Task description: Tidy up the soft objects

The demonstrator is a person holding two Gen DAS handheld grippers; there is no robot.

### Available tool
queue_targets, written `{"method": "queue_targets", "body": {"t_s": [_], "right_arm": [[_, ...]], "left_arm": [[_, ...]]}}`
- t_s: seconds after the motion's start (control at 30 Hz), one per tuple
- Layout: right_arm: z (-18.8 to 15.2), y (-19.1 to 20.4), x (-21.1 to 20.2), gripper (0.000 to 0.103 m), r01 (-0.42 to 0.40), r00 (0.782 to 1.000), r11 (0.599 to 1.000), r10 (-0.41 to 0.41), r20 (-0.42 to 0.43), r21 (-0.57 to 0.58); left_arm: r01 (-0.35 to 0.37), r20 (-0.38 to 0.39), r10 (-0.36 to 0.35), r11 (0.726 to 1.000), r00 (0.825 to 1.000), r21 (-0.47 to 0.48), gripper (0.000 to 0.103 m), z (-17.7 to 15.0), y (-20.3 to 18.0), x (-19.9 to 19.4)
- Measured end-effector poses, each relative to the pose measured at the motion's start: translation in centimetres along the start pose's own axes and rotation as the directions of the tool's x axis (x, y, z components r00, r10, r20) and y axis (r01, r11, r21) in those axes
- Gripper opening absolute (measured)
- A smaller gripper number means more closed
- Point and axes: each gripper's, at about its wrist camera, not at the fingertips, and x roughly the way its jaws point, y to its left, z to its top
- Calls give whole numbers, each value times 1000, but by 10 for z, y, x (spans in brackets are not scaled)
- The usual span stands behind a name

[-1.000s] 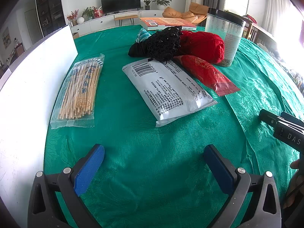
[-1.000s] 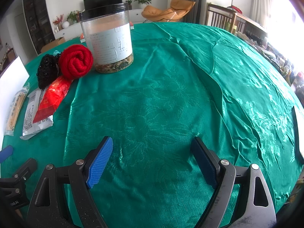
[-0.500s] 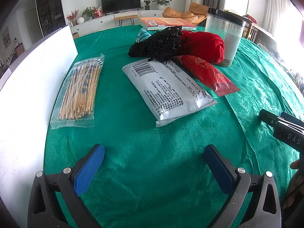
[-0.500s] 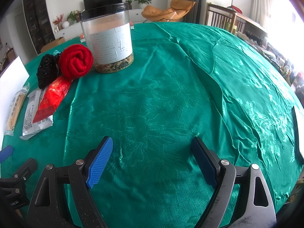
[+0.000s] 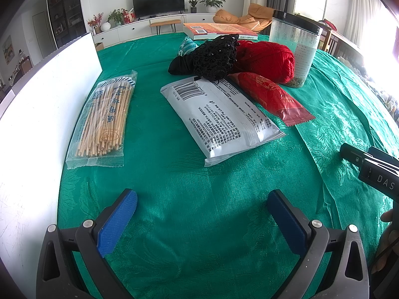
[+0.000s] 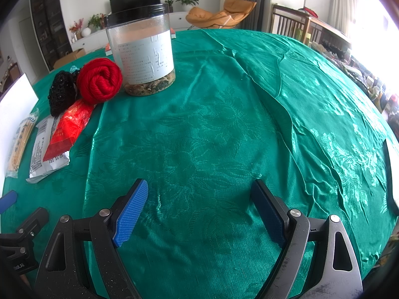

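A red yarn ball [image 5: 268,59] [image 6: 99,82] and a black beaded knit piece [image 5: 215,58] [image 6: 61,93] lie together at the far middle of the green-clothed table [image 5: 199,224]. A teal cloth [image 5: 187,47] peeks out behind them. In front lie a white packet [image 5: 222,117] [image 6: 43,157], a red packet [image 5: 270,97] [image 6: 68,129] and a bag of sticks [image 5: 103,122] [image 6: 20,144]. My left gripper [image 5: 202,214] stands open over bare cloth, well short of the packets. My right gripper [image 6: 199,209] is open too, over bare cloth to the right of the pile.
A clear jar with a black lid [image 5: 298,49] [image 6: 142,52] stands beside the yarn. A white board [image 5: 42,104] runs along the table's left side. A book [image 5: 217,31] lies at the far edge. Wrinkled cloth [image 6: 311,114] spreads to the right.
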Motion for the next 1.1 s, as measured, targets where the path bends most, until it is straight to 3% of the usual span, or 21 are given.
{"method": "queue_targets", "body": {"t_s": [0.83, 0.93, 1.03, 1.1], "right_arm": [[0, 0, 0, 87, 0, 1000, 1000, 0, 0, 0], [0, 0, 0, 87, -1, 1000, 1000, 1, 0, 0], [0, 0, 0, 87, -1, 1000, 1000, 1, 1, 0], [0, -2, -4, 87, -28, 999, 999, 28, 21, 22]], "left_arm": [[4, 1, -4, 1000, 1000, -3, 103, 0, 0, 0], [76, -6, -77, 995, 997, -62, 103, 6, 10, -4], [211, 19, -212, 951, 977, -225, 103, 21, 31, -8], [229, 9, -236, 930, 972, -288, 103, 27, 37, -5]]}}
